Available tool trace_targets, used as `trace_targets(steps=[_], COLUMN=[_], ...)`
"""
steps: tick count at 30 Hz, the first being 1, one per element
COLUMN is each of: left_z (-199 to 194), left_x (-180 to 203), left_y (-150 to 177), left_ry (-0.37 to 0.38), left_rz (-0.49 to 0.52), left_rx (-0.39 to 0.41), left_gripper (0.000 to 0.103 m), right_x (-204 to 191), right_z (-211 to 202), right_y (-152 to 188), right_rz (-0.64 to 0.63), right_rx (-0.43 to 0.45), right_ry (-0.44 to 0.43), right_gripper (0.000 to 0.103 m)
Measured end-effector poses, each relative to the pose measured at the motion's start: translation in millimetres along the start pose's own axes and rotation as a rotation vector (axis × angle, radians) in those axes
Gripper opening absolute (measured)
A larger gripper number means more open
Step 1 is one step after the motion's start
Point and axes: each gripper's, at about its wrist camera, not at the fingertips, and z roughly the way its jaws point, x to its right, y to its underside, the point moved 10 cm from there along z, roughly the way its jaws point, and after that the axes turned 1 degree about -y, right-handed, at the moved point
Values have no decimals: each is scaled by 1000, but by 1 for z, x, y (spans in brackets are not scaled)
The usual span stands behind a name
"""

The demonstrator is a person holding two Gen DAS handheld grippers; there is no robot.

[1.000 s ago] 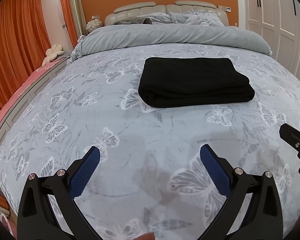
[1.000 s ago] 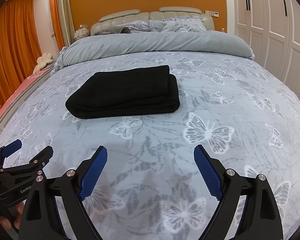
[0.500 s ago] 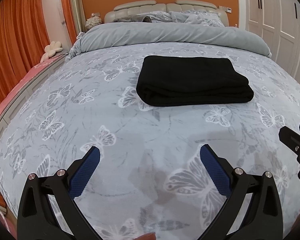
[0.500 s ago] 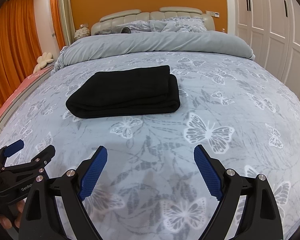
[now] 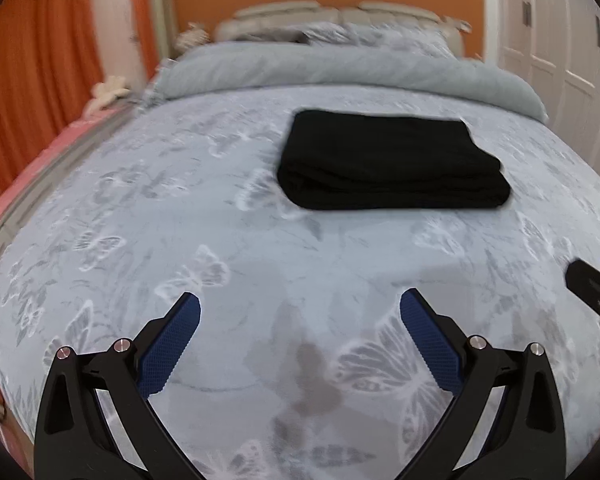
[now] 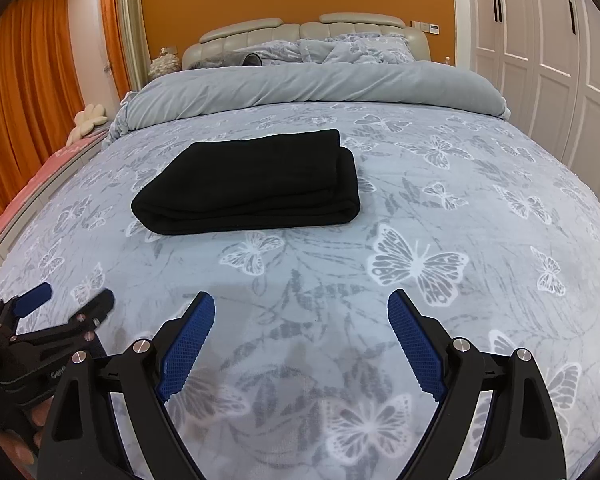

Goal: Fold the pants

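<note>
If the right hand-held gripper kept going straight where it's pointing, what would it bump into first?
Probably the bedspread. The right hand-held gripper is open and tilts down at bare fabric, with the folded black pants farther up the bed, left of its line. Depth is hard to judge.

Each hand-held gripper is a matte black frame with triangular cut-outs in its two arms and round silver screw heads at the joints. The left hand-held gripper (image 5: 300, 312) and right hand-held gripper (image 6: 301, 312) carry blue fingers (image 5: 168, 346) with a fine cross-hatched grip texture. White lettering marks the left one's side.
</note>
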Motion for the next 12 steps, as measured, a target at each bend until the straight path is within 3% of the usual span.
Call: trace_targets(steps=[12], left_z=[-2], left_x=[1], left_y=[3], left_ry=[18], left_rz=[68], left_rx=[-26], left_gripper=[98], right_x=[0], right_z=[0], right_y=[0], right_rz=[-2], right_rx=[0], right_ry=[0], right_gripper=[87])
